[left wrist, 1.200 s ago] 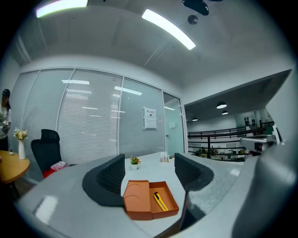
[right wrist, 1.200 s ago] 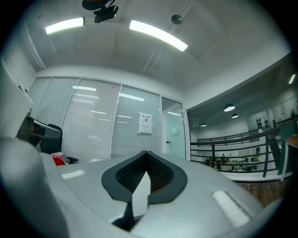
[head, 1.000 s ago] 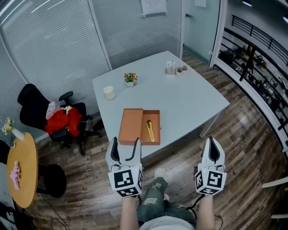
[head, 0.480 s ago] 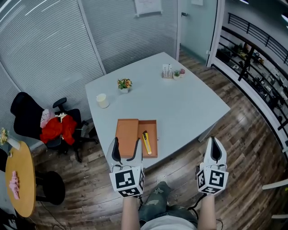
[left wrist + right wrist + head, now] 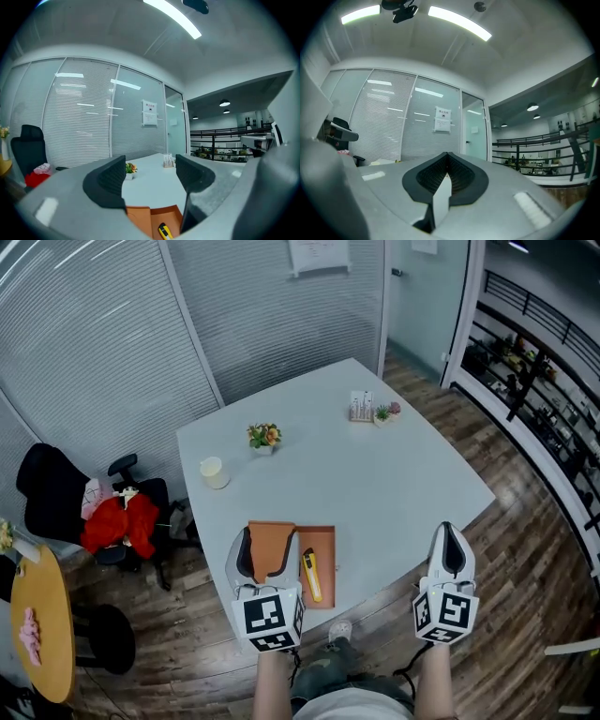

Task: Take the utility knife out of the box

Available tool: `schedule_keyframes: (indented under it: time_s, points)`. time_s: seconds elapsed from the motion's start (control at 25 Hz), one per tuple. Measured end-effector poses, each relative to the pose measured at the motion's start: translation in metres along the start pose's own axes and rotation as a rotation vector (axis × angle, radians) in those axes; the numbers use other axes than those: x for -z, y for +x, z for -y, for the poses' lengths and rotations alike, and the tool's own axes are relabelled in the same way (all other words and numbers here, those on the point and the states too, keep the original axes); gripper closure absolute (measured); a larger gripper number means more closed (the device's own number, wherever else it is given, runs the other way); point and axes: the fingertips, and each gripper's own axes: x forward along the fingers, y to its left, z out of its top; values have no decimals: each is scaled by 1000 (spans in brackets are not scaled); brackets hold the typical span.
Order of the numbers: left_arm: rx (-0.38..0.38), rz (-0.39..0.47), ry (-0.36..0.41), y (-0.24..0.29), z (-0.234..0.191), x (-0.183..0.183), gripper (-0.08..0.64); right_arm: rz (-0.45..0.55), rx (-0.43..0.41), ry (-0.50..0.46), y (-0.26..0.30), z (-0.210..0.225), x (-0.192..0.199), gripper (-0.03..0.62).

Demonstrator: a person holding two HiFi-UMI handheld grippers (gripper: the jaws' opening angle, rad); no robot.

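Note:
A yellow utility knife (image 5: 311, 577) lies inside an open orange-brown box (image 5: 322, 545) near the front edge of a pale grey table (image 5: 375, 465). The box's lid (image 5: 270, 542) lies flat to the left. My left gripper (image 5: 264, 553) hovers over the lid with its jaws open and empty. In the left gripper view the knife (image 5: 164, 231) and box (image 5: 157, 218) show low between the jaws. My right gripper (image 5: 448, 542) is held at the table's front right edge, jaws shut with nothing in them.
On the table stand a cream cup (image 5: 214, 471), a small flower pot (image 5: 263, 437), a card holder (image 5: 361, 406) and a tiny plant (image 5: 383, 413). A black office chair (image 5: 56, 493) with red cloth (image 5: 123, 521) is at the left, beside a round wooden table (image 5: 37, 624).
The view has shifted, so the table and box now sit closer and lower. Both grippers are nearer the table edge, the left one now over the box lid.

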Motion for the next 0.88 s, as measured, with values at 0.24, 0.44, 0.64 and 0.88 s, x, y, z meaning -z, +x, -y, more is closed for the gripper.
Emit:
schedule_keyframes:
  time_s: [0.24, 0.44, 0.64, 0.88]
  points:
    - [-25, -19, -4, 39, -18, 2, 235, -11, -28, -5, 50, -13, 4, 568]
    - [-39, -37, -13, 63, -29, 9, 235, -22, -55, -12, 81, -26, 9, 568]
    - [-48, -59, -17, 79, -39, 15, 235, -37, -80, -19, 102, -37, 13, 568]
    - [-50, -96, -30, 87, -44, 27, 235, -63, -100, -32, 114, -46, 23, 568]
